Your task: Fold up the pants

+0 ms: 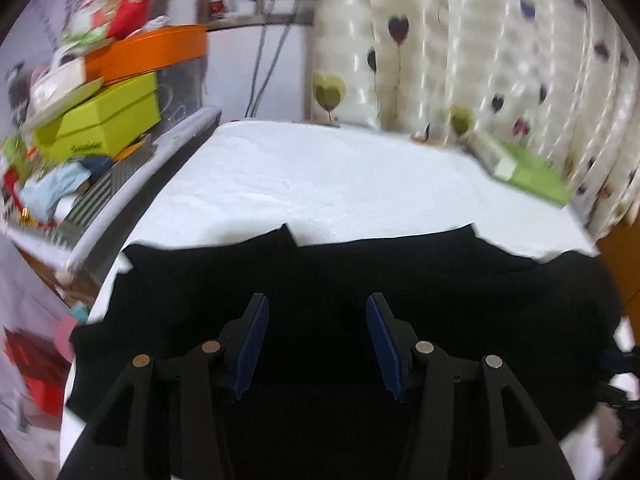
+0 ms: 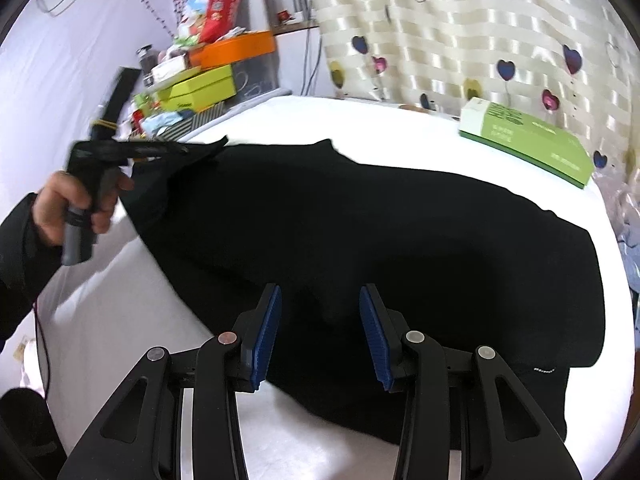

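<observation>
Black pants [image 1: 400, 272] lie spread across the white-covered table [image 1: 320, 172]. In the left wrist view my left gripper [image 1: 316, 300] is open just above the dark fabric, its blue pads wide apart with nothing between them. In the right wrist view the pants [image 2: 360, 220] run from upper left to lower right. My right gripper [image 2: 320, 292] stands open over their near edge, where the cloth meets the white table [image 2: 120, 300]. At the far left a hand [image 2: 68, 200] holds the left gripper [image 2: 192, 148] at the pants' upper left corner.
A green and white box [image 2: 528, 136] lies at the table's far right corner, before a heart-patterned curtain [image 2: 460, 20]. Stacked boxes, with an orange box [image 2: 236, 48] and a yellow-green box [image 1: 104, 120] among them, crowd the left side. A dark sleeve [image 2: 20, 248] enters from the left.
</observation>
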The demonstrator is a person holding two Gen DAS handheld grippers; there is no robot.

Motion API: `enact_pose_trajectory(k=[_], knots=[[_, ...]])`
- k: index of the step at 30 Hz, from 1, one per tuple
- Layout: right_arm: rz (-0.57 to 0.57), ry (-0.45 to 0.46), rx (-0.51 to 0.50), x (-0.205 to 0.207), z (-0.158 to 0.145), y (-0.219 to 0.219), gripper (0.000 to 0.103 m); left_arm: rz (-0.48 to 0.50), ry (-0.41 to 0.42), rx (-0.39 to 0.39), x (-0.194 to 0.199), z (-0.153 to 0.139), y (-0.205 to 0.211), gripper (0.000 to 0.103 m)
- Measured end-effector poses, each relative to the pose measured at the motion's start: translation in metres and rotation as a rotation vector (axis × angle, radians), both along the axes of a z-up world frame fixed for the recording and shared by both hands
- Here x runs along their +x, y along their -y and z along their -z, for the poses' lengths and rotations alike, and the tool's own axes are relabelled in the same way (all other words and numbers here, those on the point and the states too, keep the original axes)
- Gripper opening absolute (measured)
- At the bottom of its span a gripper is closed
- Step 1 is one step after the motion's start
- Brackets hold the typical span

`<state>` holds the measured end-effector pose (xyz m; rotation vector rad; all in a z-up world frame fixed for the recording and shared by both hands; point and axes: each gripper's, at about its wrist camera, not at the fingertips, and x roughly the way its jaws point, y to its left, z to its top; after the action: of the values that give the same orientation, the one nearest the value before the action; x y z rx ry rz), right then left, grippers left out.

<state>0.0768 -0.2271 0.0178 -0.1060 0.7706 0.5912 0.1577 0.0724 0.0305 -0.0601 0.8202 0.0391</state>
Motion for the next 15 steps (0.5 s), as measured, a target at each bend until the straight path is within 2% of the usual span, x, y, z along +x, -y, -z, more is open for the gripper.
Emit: enact_pose_trajectory(k=[3,5,6,7,8,10,15], knots=[[0.015,0.003,0.014,0.003,0.0,0.006,0.042,-0.043,-0.062,0.076,0.026,0.018,0.002,0.053],[0.018,0.009,0.019,0.003,-0.001,0.009,0.042,-0.078,-0.073,0.079,0.03,0.023,-0.005,0.044],[0.021,0.01,0.019,0.004,0.0,0.01,0.042,-0.091,-0.062,0.081,0.028,0.023,-0.008,0.031],[0.025,0.009,0.02,0.004,0.0,0.012,0.042,-0.099,-0.055,0.083,0.025,0.022,-0.012,0.013],[0.031,0.005,0.023,0.005,0.001,0.013,0.042,-0.103,-0.05,0.072,0.022,0.022,-0.015,0.007],[0.042,-0.003,0.028,0.007,0.002,0.015,0.042,-0.133,-0.021,0.041,0.009,0.017,-0.023,0.004],[0.082,0.003,0.073,-0.003,-0.002,0.026,0.042,-0.248,0.169,-0.085,-0.063,-0.01,-0.056,0.004]])
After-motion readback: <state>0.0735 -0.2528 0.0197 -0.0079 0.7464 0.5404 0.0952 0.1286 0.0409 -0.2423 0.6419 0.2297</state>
